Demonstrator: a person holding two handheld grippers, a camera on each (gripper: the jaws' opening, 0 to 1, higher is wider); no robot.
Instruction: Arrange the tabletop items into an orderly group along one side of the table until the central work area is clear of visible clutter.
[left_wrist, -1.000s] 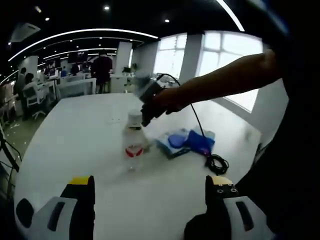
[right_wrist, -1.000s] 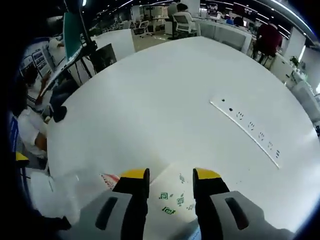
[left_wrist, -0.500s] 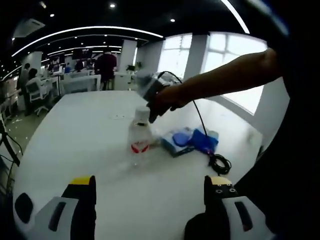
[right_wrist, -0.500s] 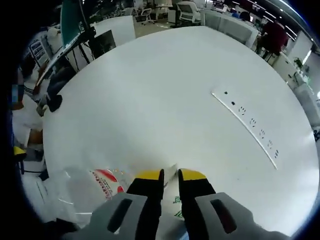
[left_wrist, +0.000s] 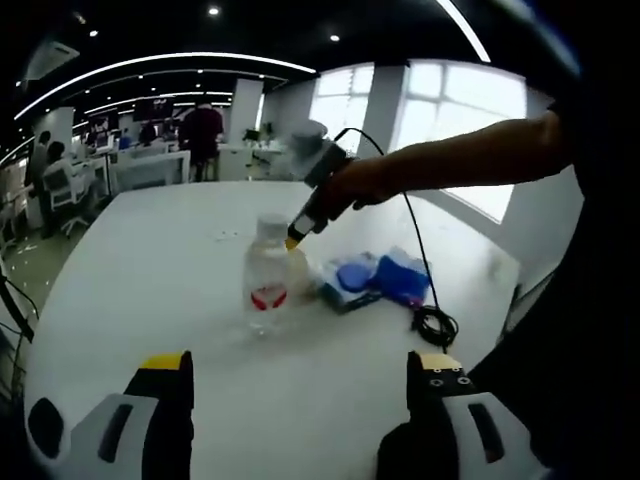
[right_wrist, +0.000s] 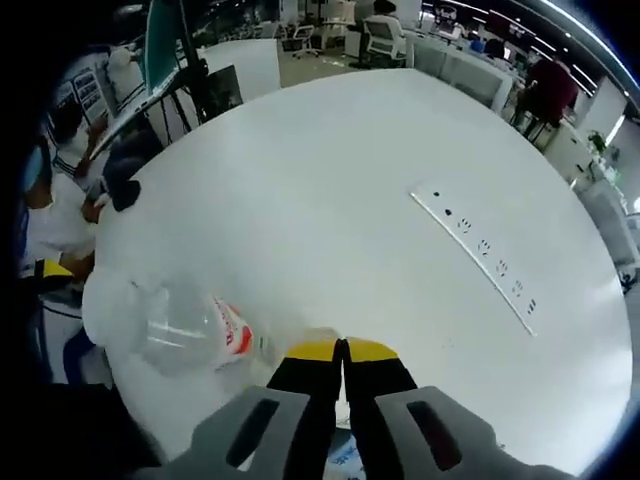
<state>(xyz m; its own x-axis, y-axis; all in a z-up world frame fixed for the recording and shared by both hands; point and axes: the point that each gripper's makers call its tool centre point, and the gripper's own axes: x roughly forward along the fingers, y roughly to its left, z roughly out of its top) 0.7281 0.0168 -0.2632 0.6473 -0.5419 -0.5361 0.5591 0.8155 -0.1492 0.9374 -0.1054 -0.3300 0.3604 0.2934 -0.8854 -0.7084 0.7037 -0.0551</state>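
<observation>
right gripper (right_wrist: 341, 352): jaws pressed together, grasp unclear
left gripper (left_wrist: 300, 375): jaws spread, empty
Risk: water bottle (left_wrist: 267, 273) at 12 o'clock could tip if nudged

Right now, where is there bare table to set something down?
Free: the wide stretch left of the water bottle, out to the power strip, and the strip between the bottle and the left tool. Crowded: right of the bottle, blue packs, coiled cable, right tool.
</observation>
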